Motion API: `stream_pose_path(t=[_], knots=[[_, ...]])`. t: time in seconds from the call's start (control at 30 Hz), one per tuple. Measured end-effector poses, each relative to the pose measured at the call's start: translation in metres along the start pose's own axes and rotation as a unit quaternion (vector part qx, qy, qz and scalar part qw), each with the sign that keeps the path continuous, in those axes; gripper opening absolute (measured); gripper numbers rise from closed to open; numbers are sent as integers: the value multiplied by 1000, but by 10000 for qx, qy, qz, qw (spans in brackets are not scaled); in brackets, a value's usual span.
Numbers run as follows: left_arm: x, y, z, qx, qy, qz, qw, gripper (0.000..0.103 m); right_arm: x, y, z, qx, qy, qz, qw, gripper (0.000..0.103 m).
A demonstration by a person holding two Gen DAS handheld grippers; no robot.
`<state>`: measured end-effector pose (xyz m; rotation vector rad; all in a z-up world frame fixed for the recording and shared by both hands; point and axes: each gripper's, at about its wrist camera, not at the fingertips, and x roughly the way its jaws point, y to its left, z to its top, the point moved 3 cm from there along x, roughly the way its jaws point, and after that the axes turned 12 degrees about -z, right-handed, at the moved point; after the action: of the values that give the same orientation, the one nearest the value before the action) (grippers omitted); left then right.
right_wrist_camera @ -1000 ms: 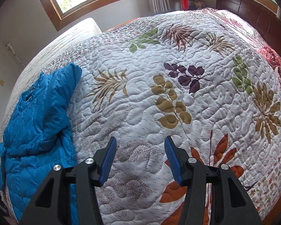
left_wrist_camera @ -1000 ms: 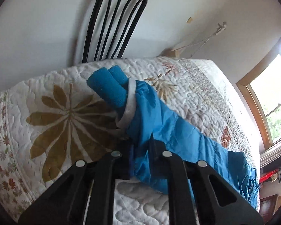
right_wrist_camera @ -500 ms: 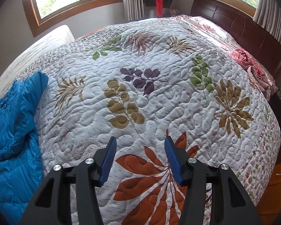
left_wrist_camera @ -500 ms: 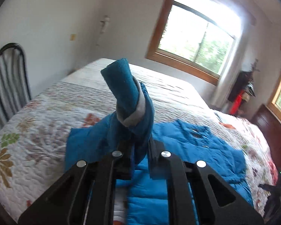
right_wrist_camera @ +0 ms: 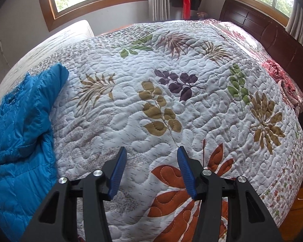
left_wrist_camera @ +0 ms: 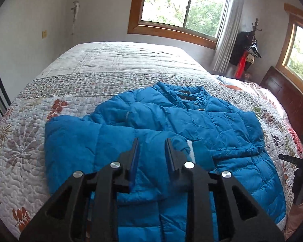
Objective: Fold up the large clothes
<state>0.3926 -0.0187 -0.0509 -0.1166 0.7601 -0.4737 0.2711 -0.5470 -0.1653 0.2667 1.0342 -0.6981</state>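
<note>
On the floral quilt (left_wrist_camera: 74,92), the blue puffer jacket (left_wrist_camera: 222,125) lies soft, light and slippery, best pinched at cuff or hem. The left gripper (left_wrist_camera: 152,151) is opening, nothing pressed between its fingers; the right gripper (right_wrist_camera: 149,167) hovers spread, empty.

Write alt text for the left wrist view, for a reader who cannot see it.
A blue puffer jacket lies spread on a floral quilt covering a bed, one sleeve folded across its front. The left gripper hovers over that sleeve with its jaws opening and nothing pinched between them. Behind are two wood-framed windows and a coat rack.
</note>
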Motion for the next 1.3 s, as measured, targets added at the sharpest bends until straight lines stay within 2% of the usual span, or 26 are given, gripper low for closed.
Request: stream_pose_path(t=[0.13, 0.27, 0.33, 0.43, 0.47, 0.53, 0.57, 0.63, 0.7, 0.9, 0.97, 1.03, 1.1, 1.2, 1.3], knots=[[-4, 9, -6, -78, 72, 44, 9999, 25, -32, 29, 2, -320, -222, 342, 9987, 53], [-3, 18, -11, -146, 128, -1, 9998, 25, -66, 78, 2, -916, -319, 749, 9925, 53], [-2, 20, -12, -141, 138, 25, 9998, 25, -83, 110, 1, -1299, -234, 1177, 9842, 54], [0, 23, -14, -132, 173, 66, 9997, 26, -104, 162, -2, -1809, -25, 1698, 9687, 62], [1, 24, -15, -129, 196, 80, 9997, 27, -111, 181, -4, -2010, 29, 1839, 9622, 62], [5, 26, -17, -134, 245, 119, 9995, 29, -122, 218, -12, -2338, 208, 2174, 9474, 73], [7, 27, -17, -139, 273, 136, 9994, 29, -126, 236, -17, -2507, 302, 2308, 9397, 74], [11, 30, -19, -163, 340, 158, 9992, 29, -130, 269, -28, -2834, 383, 2368, 9285, 74], [15, 32, -21, -172, 406, 205, 9988, 29, -130, 296, -36, -3036, 435, 2352, 9223, 74], [23, 36, -25, -166, 513, 295, 9981, 29, -121, 350, -52, -3388, 731, 2505, 9039, 74], [25, 38, -26, -179, 551, 301, 9979, 30, -115, 363, -55, -3446, 850, 2556, 8993, 64], [27, 39, -27, -188, 575, 300, 9977, 30, -111, 372, -59, -3470, 917, 2647, 8951, 42], [27, 39, -27, -171, 581, 314, 9977, 31, -113, 372, -57, -3456, 770, 2703, 8953, 20], [25, 39, -26, -171, 555, 293, 9979, 33, -122, 360, -50, -3277, 667, 3036, 8922, 15], [19, 38, -23, -147, 447, 326, 9984, 34, -135, 331, -33, -2974, 345, 3153, 9005, 14]])
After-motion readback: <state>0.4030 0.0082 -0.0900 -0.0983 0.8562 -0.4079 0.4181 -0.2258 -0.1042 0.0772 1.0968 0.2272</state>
